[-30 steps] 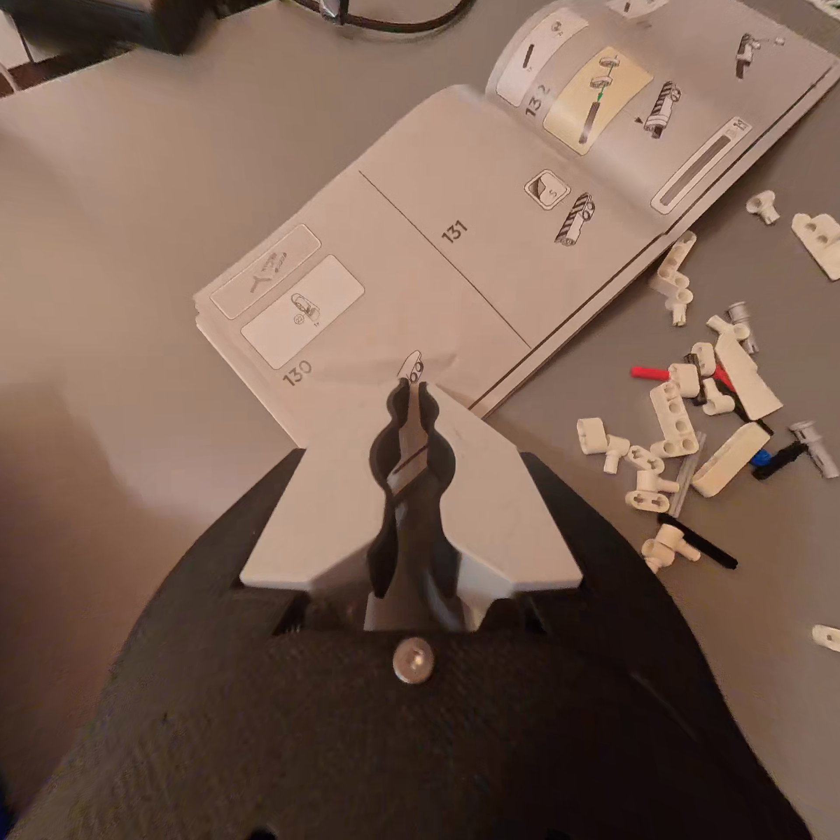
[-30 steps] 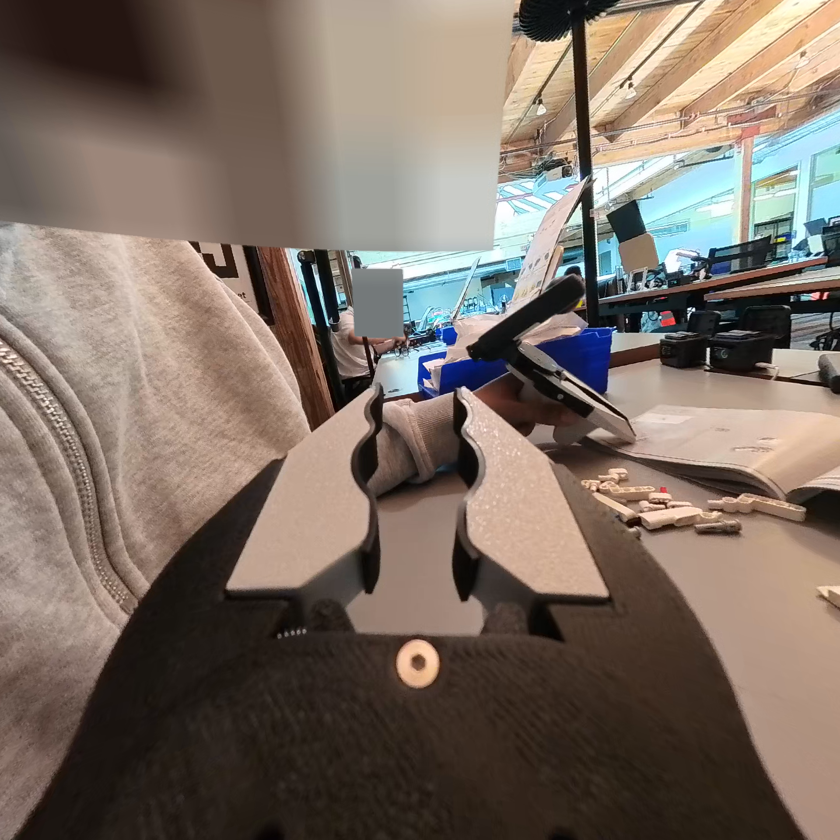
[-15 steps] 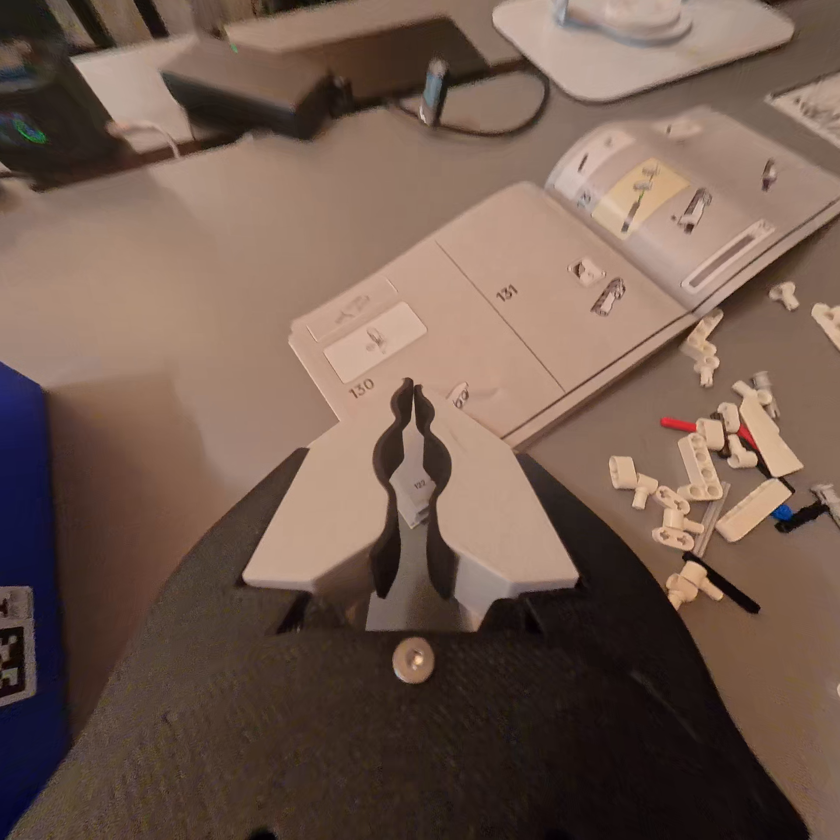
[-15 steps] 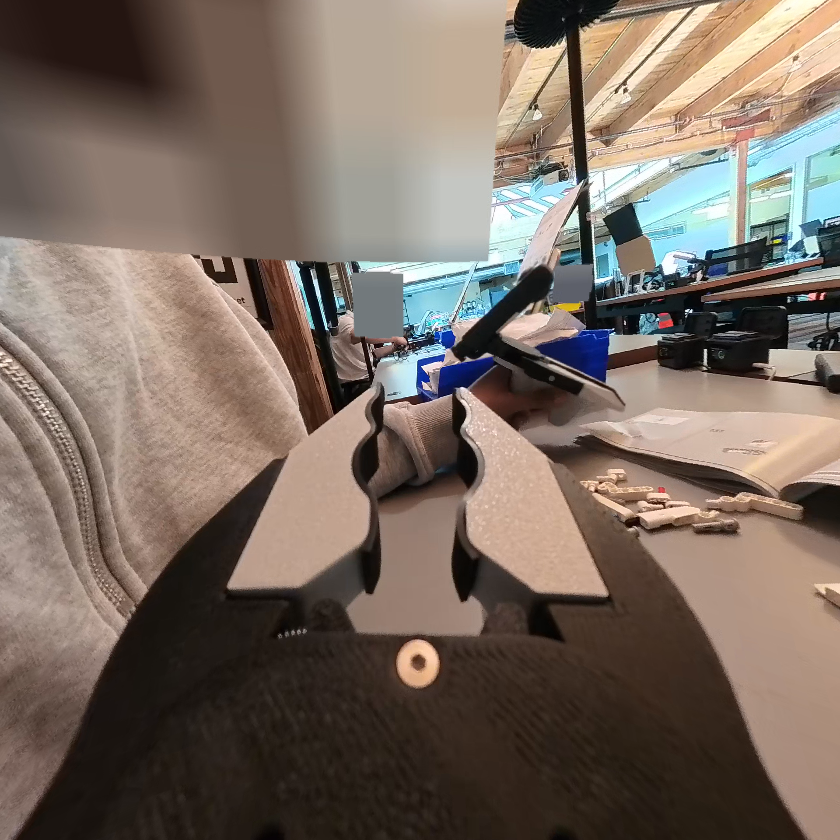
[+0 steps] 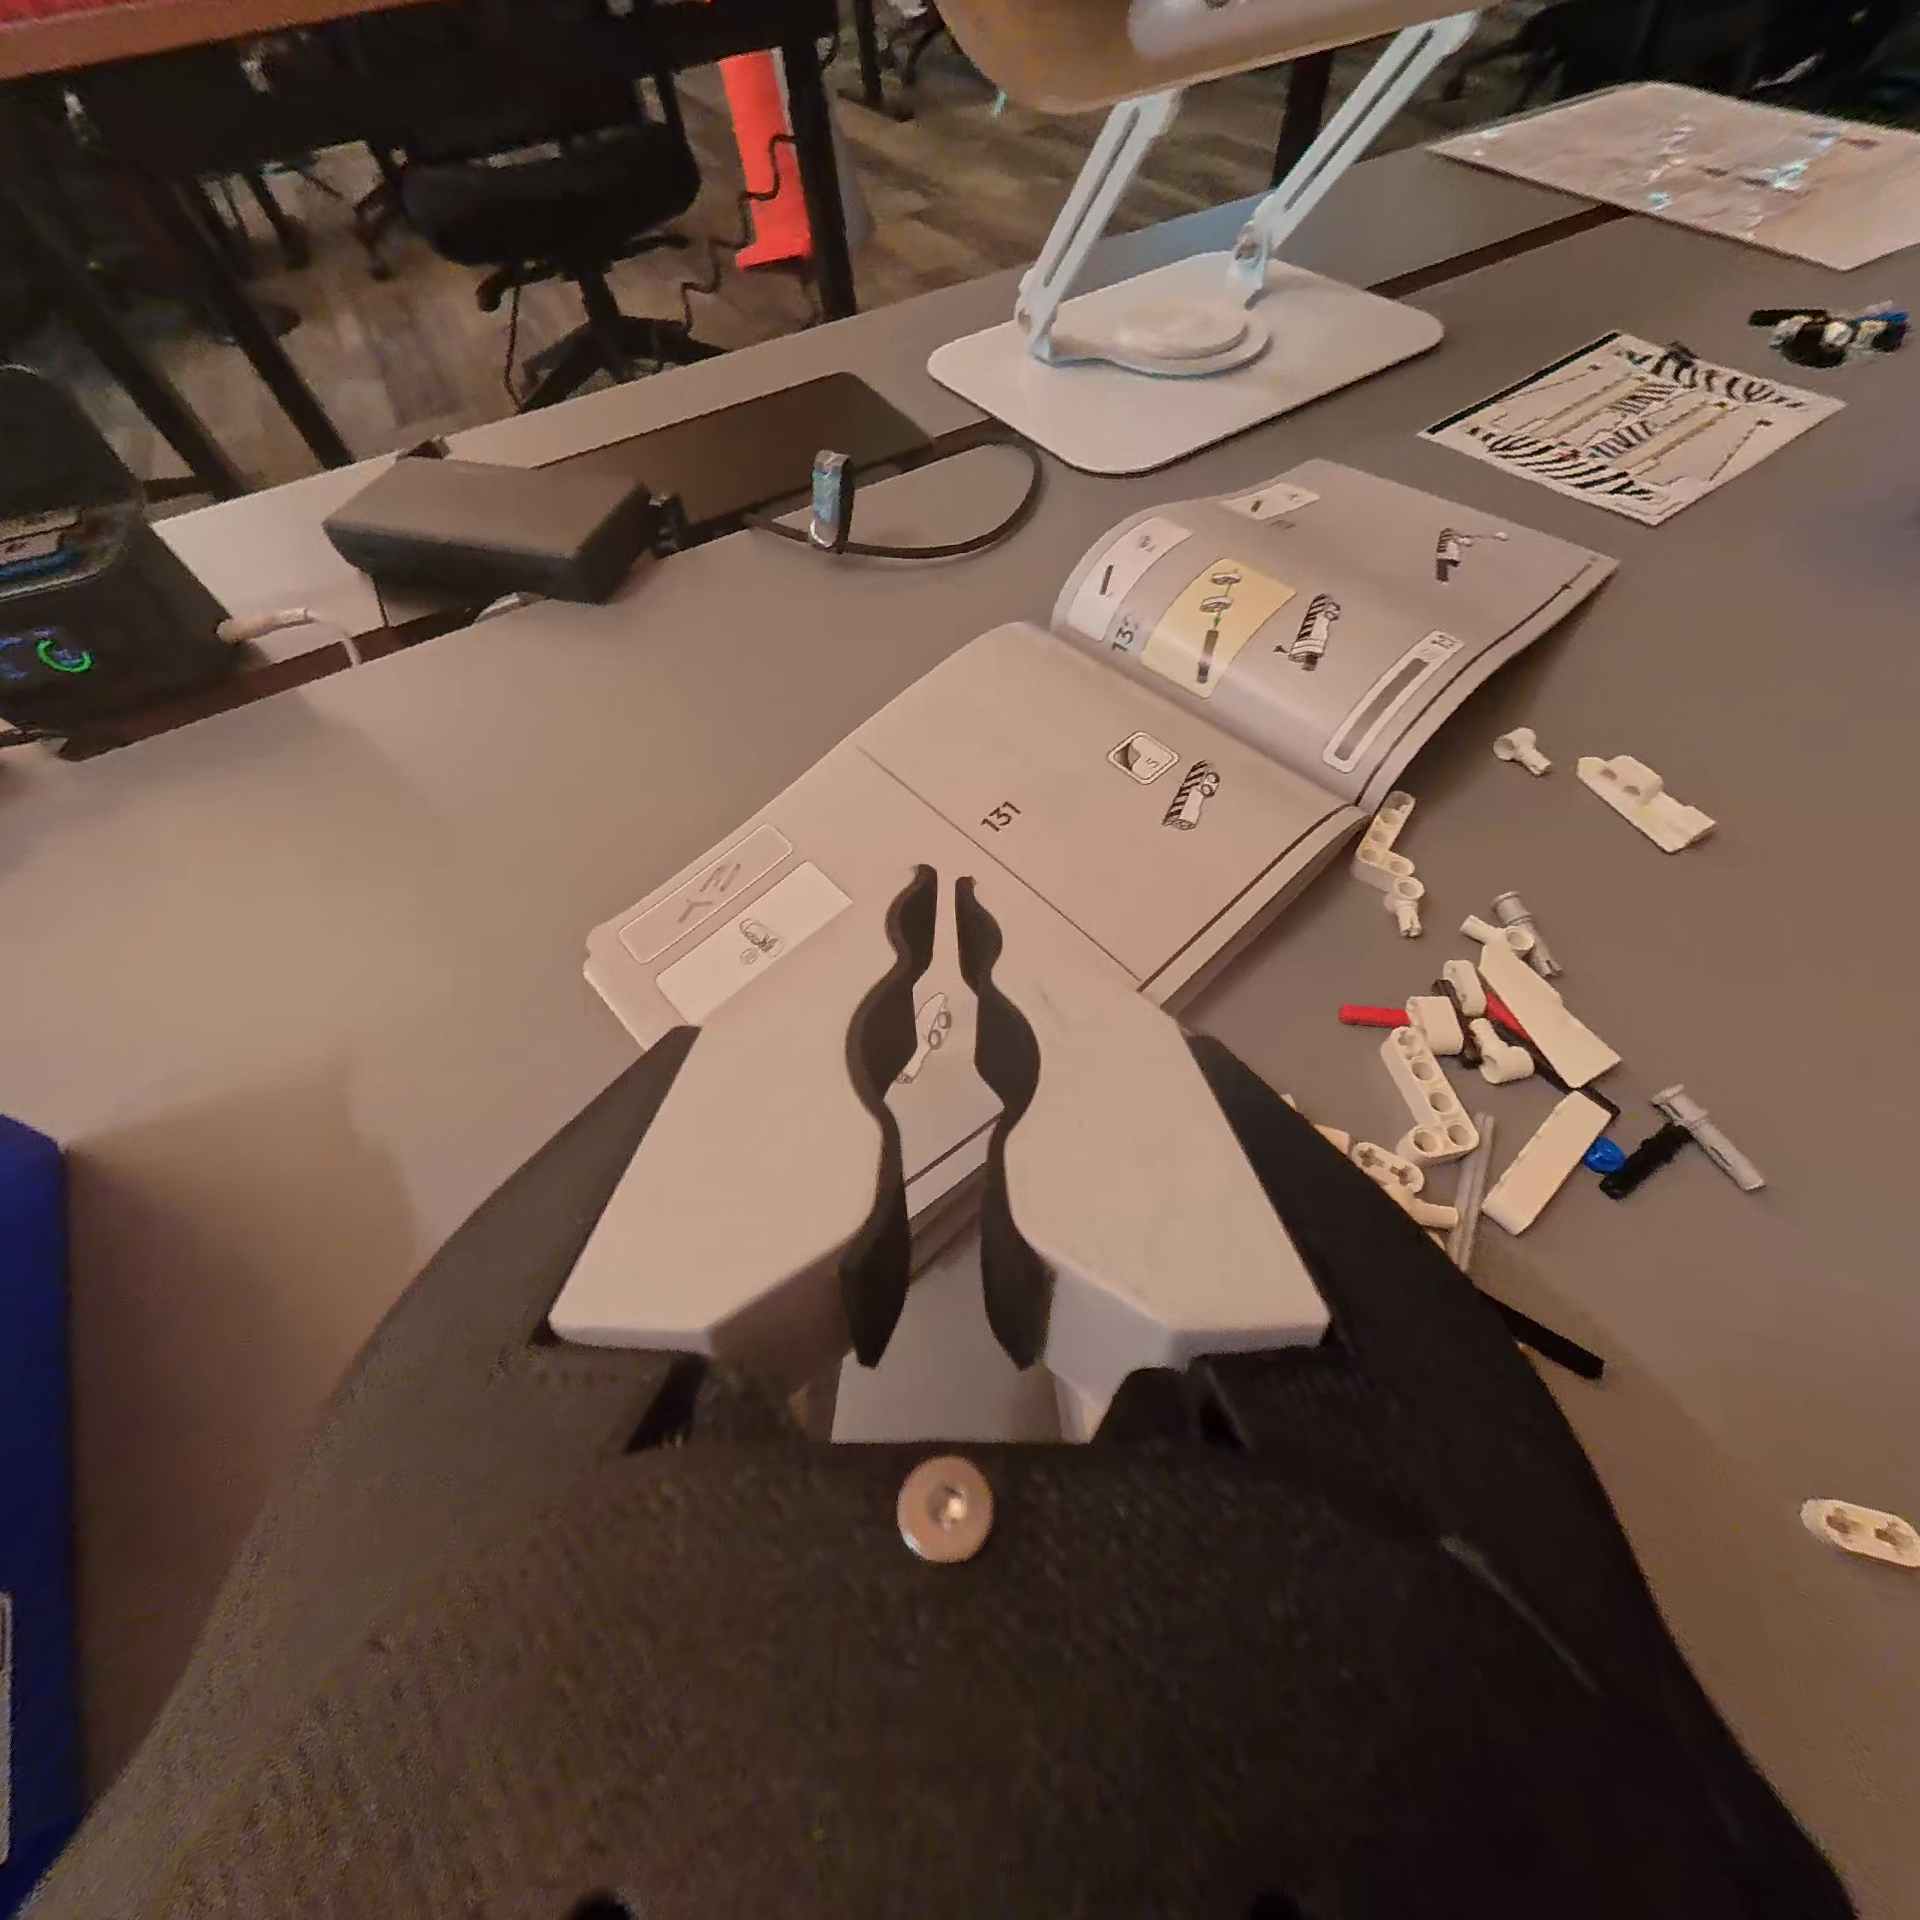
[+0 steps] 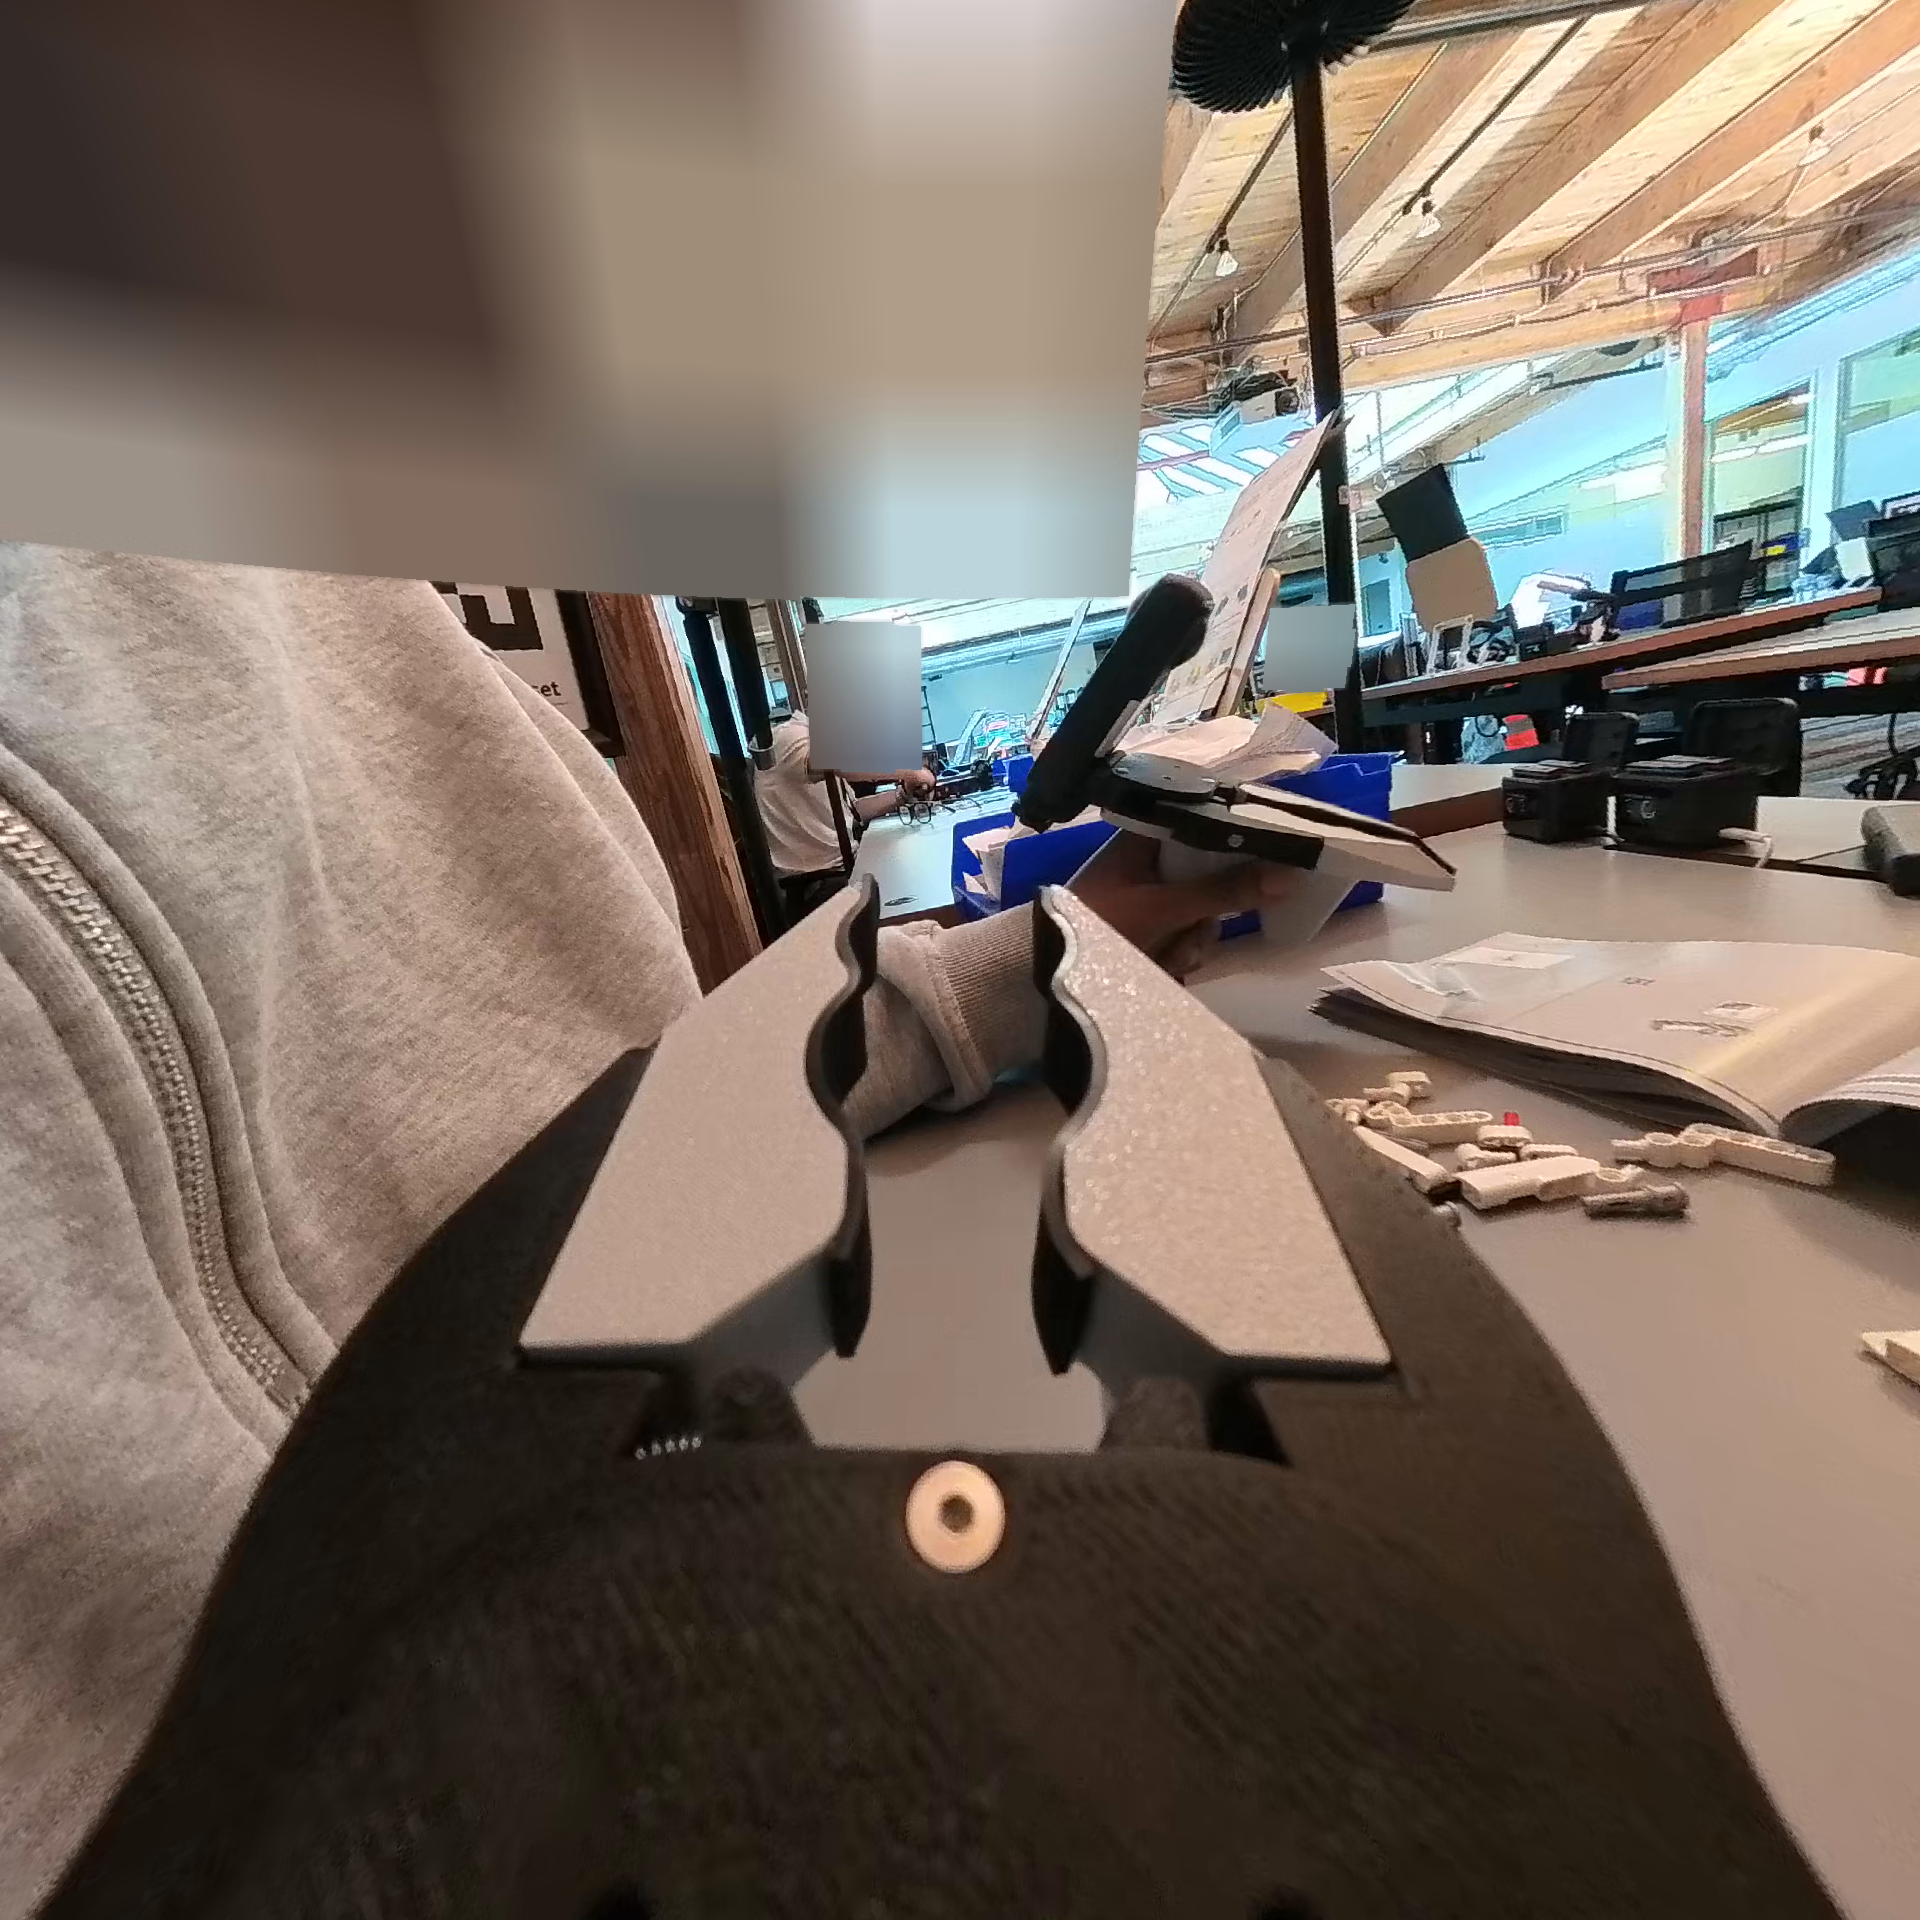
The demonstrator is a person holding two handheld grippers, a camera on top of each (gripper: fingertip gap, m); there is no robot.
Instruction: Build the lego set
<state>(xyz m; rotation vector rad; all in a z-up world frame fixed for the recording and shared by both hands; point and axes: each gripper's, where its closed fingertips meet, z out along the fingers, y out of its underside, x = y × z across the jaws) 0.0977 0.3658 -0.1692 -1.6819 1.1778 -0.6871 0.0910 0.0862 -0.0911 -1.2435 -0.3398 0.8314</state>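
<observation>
An open instruction booklet (image 5: 1091,831) lies flat on the grey table (image 5: 416,883). Loose white, grey, black, red and blue lego pieces (image 5: 1475,1070) are scattered to its right. My left gripper (image 5: 938,883) hovers above the booklet's near left corner; its jaws stand a narrow gap apart and hold nothing. In the right wrist view the left gripper (image 6: 1351,847) is held in a hand above the booklet (image 6: 1662,1018) and the pieces (image 6: 1507,1153). My right gripper (image 6: 956,904) is open and empty, low over the table, facing a person's grey hooded top (image 6: 260,935).
A sticker sheet (image 5: 1631,436), a white stand base (image 5: 1184,343), a black box with cables (image 5: 488,530) and a dark device (image 5: 73,613) stand behind the booklet. A blue bin (image 5: 26,1455) is at the left. Single white pieces (image 5: 1860,1558) lie at the right. About 30 centimetres separates my left fingertips from my right.
My left gripper held a page of the booklet, lifted up and back, and let it go. The page now lies flat. The right gripper has stayed in place.
</observation>
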